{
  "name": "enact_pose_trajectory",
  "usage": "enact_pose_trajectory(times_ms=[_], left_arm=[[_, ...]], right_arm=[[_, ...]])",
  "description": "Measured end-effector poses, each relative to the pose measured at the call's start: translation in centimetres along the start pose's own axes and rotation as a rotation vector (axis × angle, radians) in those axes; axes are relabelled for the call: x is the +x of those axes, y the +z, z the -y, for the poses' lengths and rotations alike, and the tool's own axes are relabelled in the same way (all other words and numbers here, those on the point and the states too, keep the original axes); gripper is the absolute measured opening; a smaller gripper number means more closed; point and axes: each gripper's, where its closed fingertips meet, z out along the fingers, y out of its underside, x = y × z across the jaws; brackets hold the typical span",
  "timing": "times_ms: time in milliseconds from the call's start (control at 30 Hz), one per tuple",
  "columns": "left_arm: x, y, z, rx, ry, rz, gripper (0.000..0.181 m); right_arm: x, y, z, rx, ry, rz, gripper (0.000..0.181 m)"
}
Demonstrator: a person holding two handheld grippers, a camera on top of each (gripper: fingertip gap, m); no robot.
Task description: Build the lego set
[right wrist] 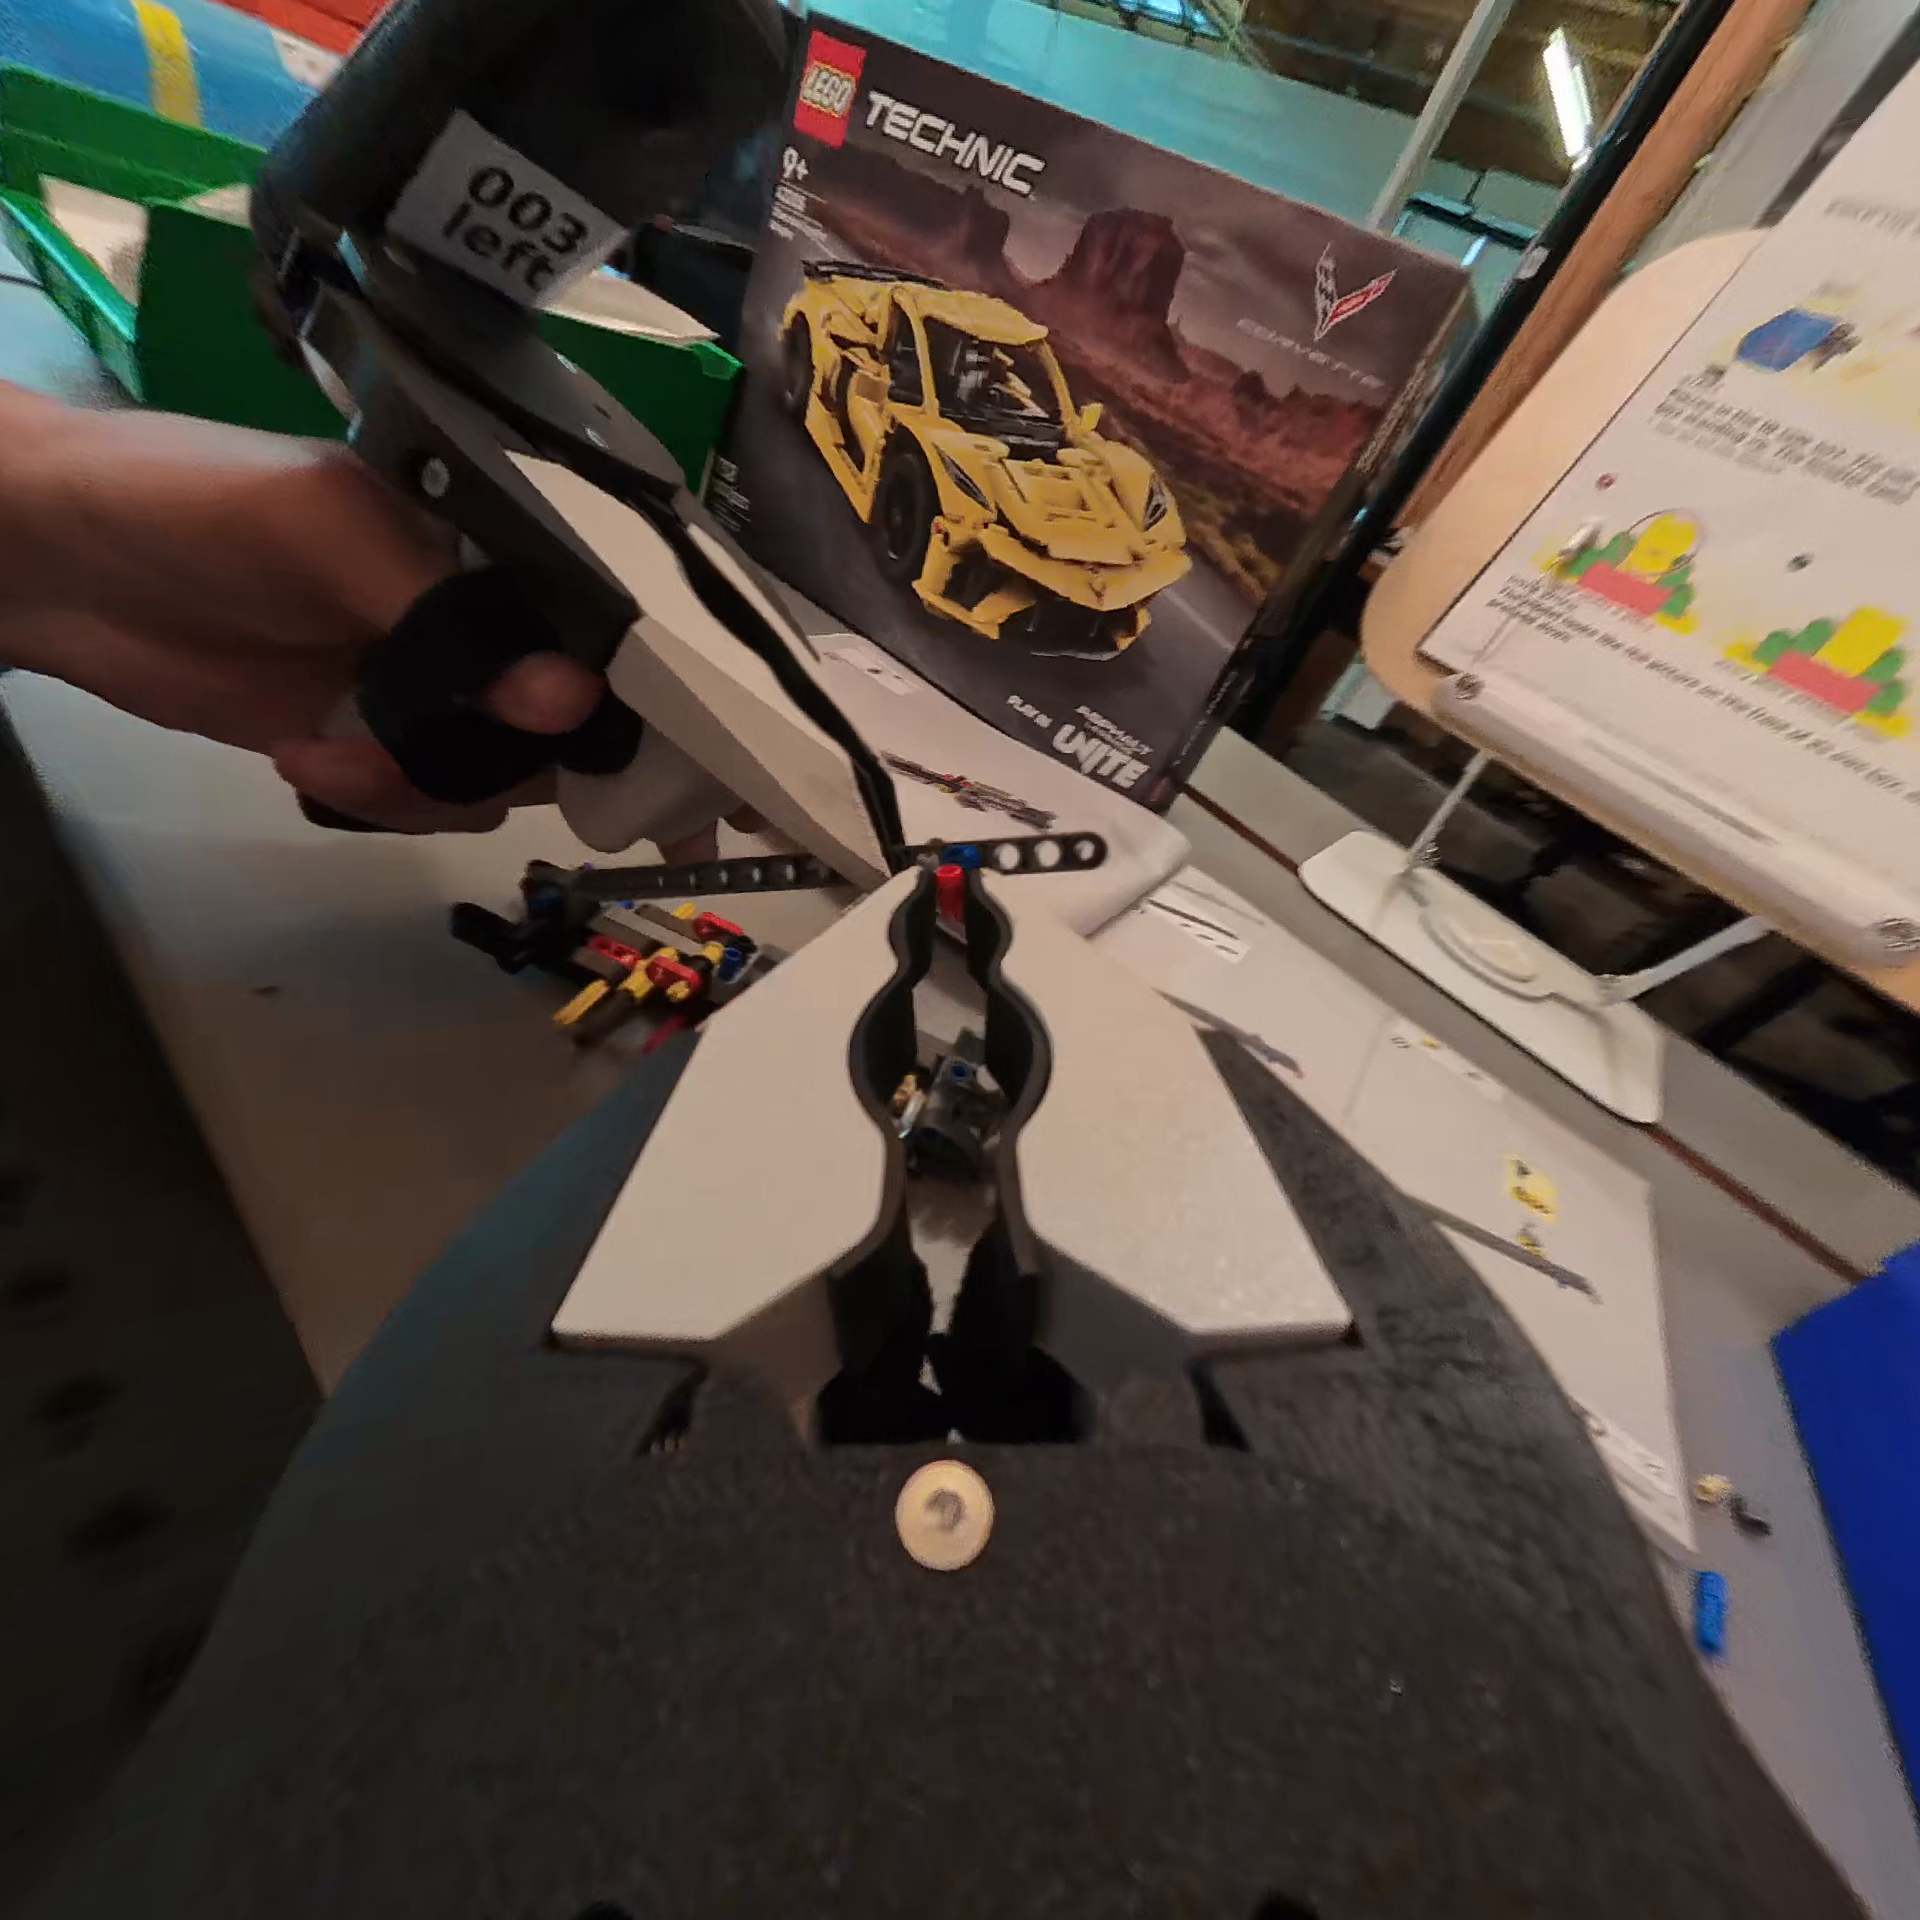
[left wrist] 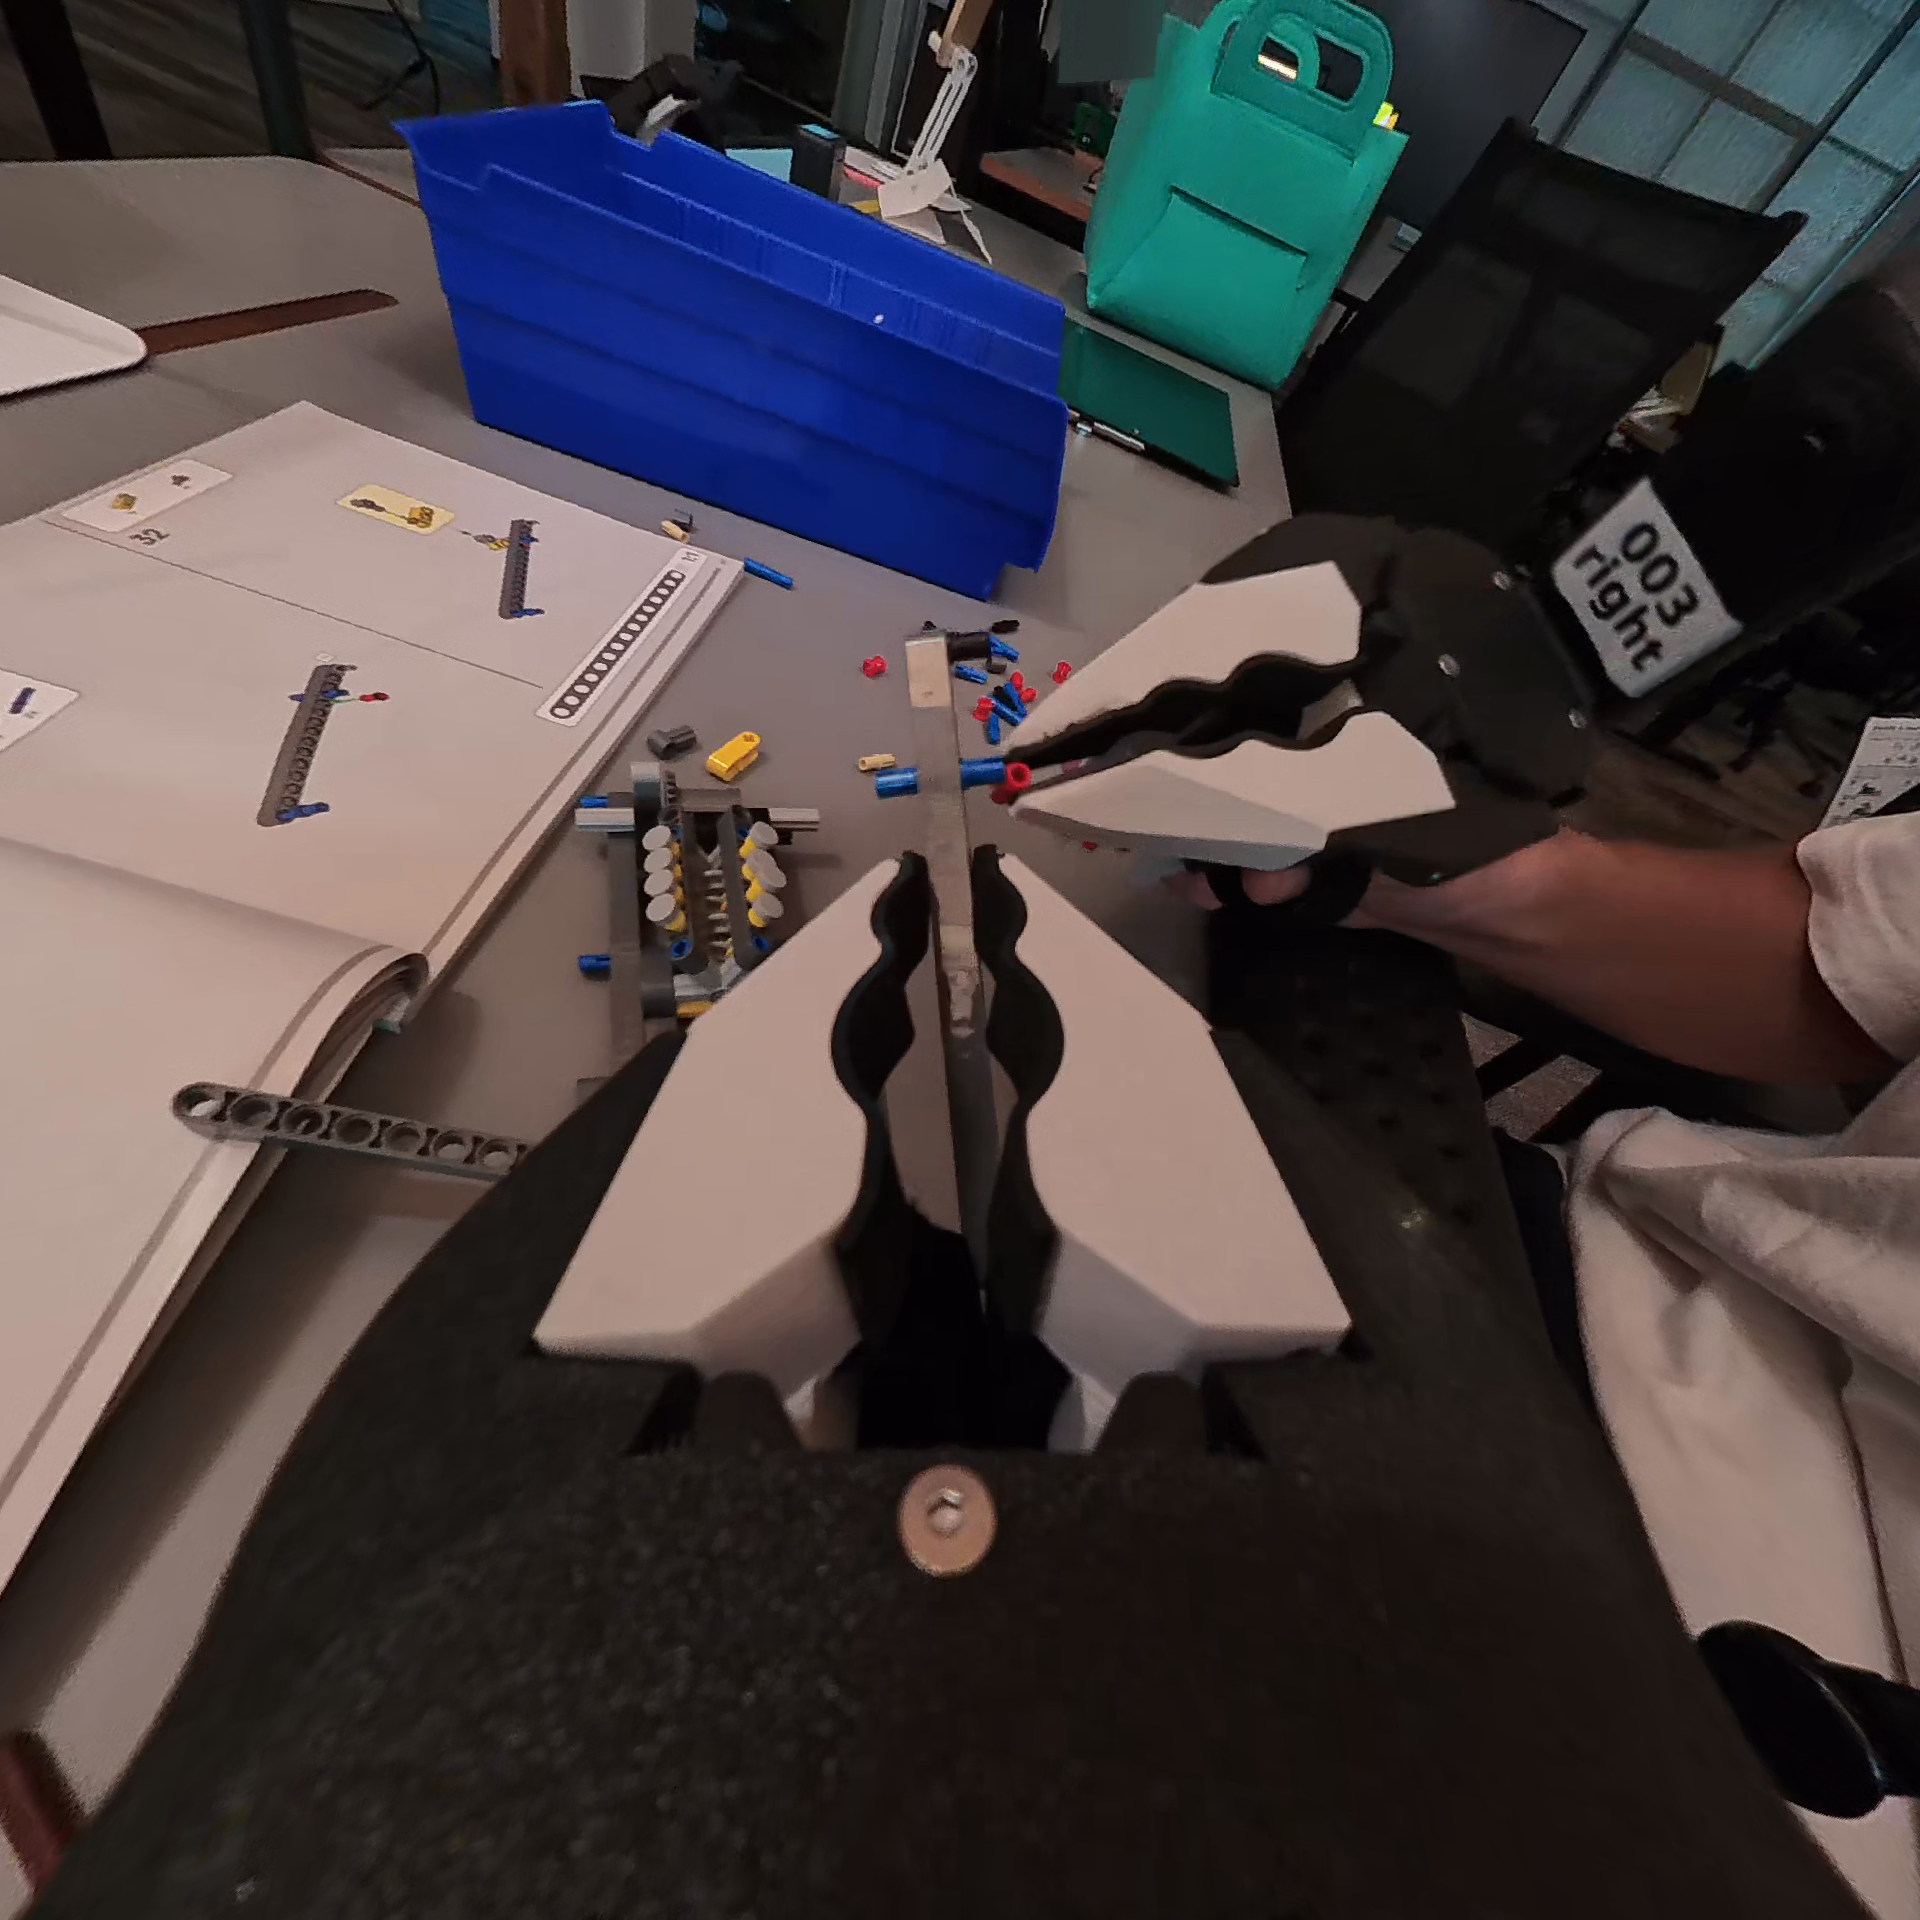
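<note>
left claw (left wrist: 948, 862) is clamped on a long grey beam (left wrist: 940, 769) held up over the bench (left wrist: 1122, 582), while the right claw (right wrist: 943, 883) pinches a little red pin (right wrist: 948, 889) right at the beam's side by its blue pin (left wrist: 982, 772).

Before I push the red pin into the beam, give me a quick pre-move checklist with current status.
1. Left hand-held gripper shut on the grey beam: ok.
2. Right hand-held gripper shut on the red pin: ok.
3. Pin tip at the beam beside the blue pin: ok.
4. Pin lined up with an empty hole: cannot tell.
5. Pin square to the beam: cannot tell.
6. Instruction booklet open for reference: ok.
</note>
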Motion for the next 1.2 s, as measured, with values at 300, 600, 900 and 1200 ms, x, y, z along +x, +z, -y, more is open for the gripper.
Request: enact_pose_trajectory(times_ms=[300, 600, 900, 1200], left_arm=[[-0.2, -0.1, 0.0, -0.010, 0.035, 0.024, 0.007], [-0.2, 0.1, -0.4, -0.031, 0.041, 0.025, 0.007], [-0.7, 0.1, -0.9, -0.058, 0.033, 0.042, 0.007], [0.3, 0.5, -1.1, -0.066, 0.043, 0.001, 0.007]], right_arm=[[0.2, 0.1, 0.3, 0.015, -0.030, -0.050, 0.004], [0.0, 0.3, 0.0, 0.018, -0.007, -0.033, 0.005], [-0.1, 0.1, 0.6, 0.052, -0.006, -0.023, 0.004], [-0.4, 0.8, 0.0, 0.031, 0.011, 0.007, 0.004]])
